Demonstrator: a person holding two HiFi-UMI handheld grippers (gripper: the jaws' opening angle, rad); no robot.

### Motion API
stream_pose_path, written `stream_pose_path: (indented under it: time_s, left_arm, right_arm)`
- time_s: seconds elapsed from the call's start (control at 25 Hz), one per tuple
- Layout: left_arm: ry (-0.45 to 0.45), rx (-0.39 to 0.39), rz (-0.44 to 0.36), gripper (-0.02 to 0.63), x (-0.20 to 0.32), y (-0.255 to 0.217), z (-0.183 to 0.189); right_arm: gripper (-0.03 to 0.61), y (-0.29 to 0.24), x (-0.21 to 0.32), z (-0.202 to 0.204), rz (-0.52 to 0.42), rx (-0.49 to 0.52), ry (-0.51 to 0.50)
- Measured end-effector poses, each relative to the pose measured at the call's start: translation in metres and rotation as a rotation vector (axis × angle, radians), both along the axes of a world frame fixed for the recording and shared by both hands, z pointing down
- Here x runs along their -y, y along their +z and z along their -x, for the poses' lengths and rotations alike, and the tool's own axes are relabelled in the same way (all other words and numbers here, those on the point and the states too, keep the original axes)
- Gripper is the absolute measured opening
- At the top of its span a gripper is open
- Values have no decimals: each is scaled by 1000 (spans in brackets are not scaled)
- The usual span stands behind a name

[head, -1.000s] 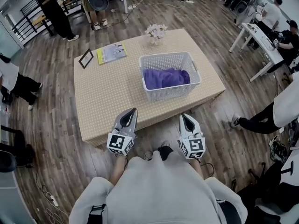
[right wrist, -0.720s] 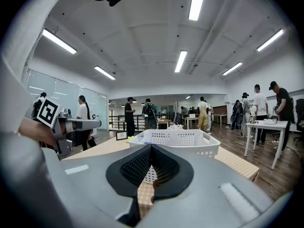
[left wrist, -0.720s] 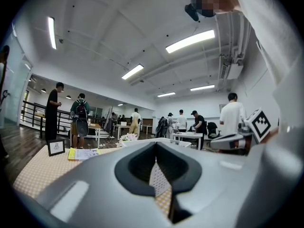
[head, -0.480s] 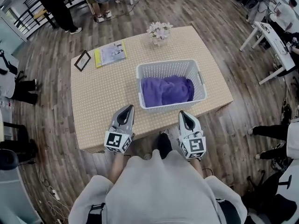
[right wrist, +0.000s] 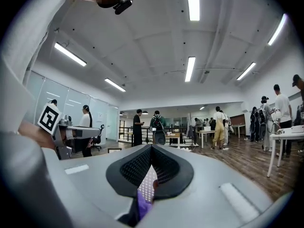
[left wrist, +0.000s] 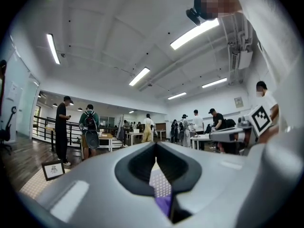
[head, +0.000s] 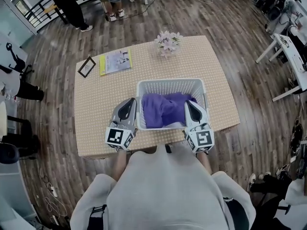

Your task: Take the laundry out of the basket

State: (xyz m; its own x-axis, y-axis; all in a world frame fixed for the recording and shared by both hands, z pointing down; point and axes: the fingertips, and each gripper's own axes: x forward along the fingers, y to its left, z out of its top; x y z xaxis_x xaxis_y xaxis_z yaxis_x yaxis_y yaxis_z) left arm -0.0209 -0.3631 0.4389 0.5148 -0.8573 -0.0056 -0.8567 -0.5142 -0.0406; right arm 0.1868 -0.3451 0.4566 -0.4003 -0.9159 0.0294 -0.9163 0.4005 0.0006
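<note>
A white slatted laundry basket stands on the beige table and holds crumpled purple laundry. In the head view my left gripper hovers just outside the basket's near left corner. My right gripper hangs over its near right corner. Both point away from me with jaws closed tip to tip and nothing held. In the left gripper view the left gripper shows a sliver of purple laundry through the slot below the jaws. The right gripper shows the same purple cloth.
A vase of pale flowers, a yellow-edged booklet and a small picture frame sit on the table's far half. People stand on the wooden floor beyond the table. White desks stand at the right.
The table and basket have come much closer. Both grippers, earlier over the floor short of the table, now flank the basket's near corners. Their jaws have stayed closed.
</note>
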Motion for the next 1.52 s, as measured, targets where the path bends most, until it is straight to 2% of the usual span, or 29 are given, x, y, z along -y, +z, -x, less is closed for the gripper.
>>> stream_pose_path:
  time_s: [0.32,0.52,0.6,0.64,0.72,0.8,0.92,0.96,1.0,1.2,1.36,1.4,1.44,1.48,1.52]
  left_arm:
    - [-64,9,24,9,18,1,15]
    - [-33,8,38,10,36,9,22]
    - [-12,4,54,10,44,16,25]
    - [-4,2,62,11,48,20,27]
    - [10,-8,75,11,52,26,30]
    - [22,-22,92,11,53,31,31]
    - [36,-40,108,10,56,36,33]
    - [38,-47,111,9,58,37,34]
    - [39,-53,114,9,59,39,35]
    - [37,-74,132,11,60,49,44]
    - [22,-88,146,10,63,55,52]
    - [20,-91,148,10,64,55,54]
    - [18,-93,151,10,66,56,55]
    - [16,-96,153,9,68,57,55]
    - [15,-97,157,10,69,58,56]
  right_arm:
    - [-2,3,35,20,27,11,-77]
    - [-2,9,48,26,46,6,-45]
    - [-2,15,50,30,58,-36,-29]
    - [-2,19,51,33,61,-89,-28]
    - [-2,30,48,40,59,-283,-58]
    - [-2,42,43,51,33,-546,-127]
    - [-2,68,38,64,-19,-1015,-264]
    - [-2,77,38,66,-28,-1128,-303]
    - [-2,84,38,69,-26,-1184,-333]
    - [-2,110,34,79,86,-1135,-409]
    - [3,137,33,83,246,-1042,-457]
    - [121,147,32,83,313,-1030,-485]
    - [303,160,31,82,389,-1033,-520]
    - [344,174,30,80,456,-1048,-554]
    - [418,187,30,78,505,-1071,-585]
